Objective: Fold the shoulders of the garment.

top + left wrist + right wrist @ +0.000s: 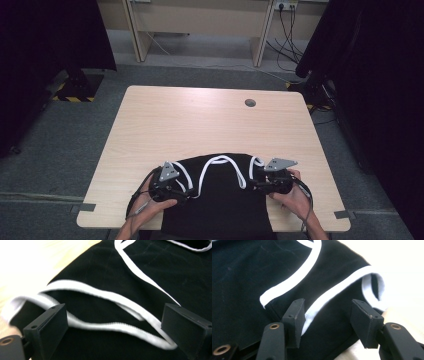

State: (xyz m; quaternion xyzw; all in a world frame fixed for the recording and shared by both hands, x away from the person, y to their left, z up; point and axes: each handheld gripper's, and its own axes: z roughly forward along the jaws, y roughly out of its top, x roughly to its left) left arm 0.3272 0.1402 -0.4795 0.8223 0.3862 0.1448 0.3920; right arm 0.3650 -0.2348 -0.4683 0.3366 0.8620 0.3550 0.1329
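A black sleeveless garment [220,202] with white trim [220,161] lies flat at the table's near edge. My left gripper [186,190] rests at its left armhole, held by a hand. In the left gripper view this gripper [112,327] is open, its jaws wide apart above a loop of white trim [100,293]. My right gripper [256,185] sits at the garment's right armhole. In the right gripper view it [329,315] is open, with the trimmed fabric edge [332,293] lying between the jaws and the pads apart from it.
The light wooden table [200,120] has a round cable hole [250,103] at its far right. Dark curtains hang on both sides, and a desk frame [200,20] stands behind on the grey floor.
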